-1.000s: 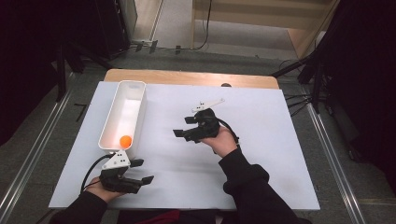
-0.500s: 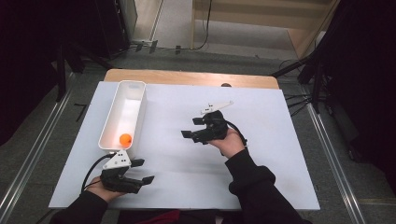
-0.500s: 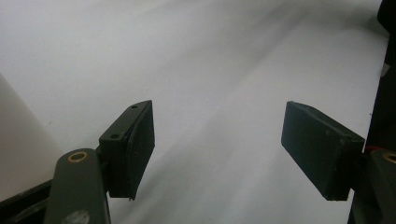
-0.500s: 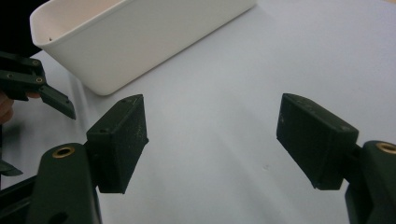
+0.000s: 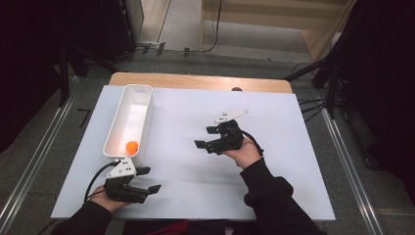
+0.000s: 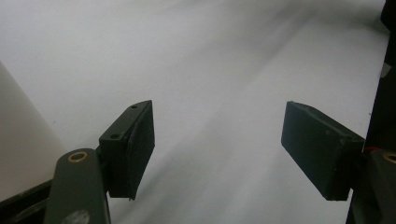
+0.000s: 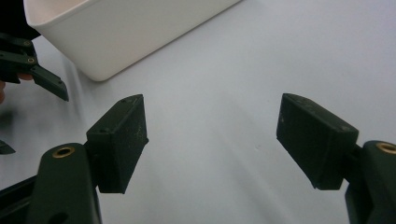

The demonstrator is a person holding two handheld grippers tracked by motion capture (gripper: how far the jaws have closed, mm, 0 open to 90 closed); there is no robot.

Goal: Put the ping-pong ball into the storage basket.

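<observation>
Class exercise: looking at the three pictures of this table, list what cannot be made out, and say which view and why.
- The inside of the white bin, and the orange ball in it: hidden by the bin's wall in the right gripper view.
- The bin in the left gripper view: cut off by the left edge.
- The dark spot on the wooden edge, high view: too small to identify.

Setting: a lab or recording studio, not a home. My work surface is a table (image 5: pixel 195 81) with a wooden edge, covered by a plain white sheet (image 5: pixel 274 161), standing on grey carpet (image 5: pixel 63 127) with metal rails (image 5: pixel 29 171) along both sides. Around it I note dark stands (image 5: pixel 333 78), black curtains or equipment at the margins, cables (image 5: pixel 215 29) trailing over the floor, and wooden boards (image 5: pixel 274 12) beyond.
</observation>
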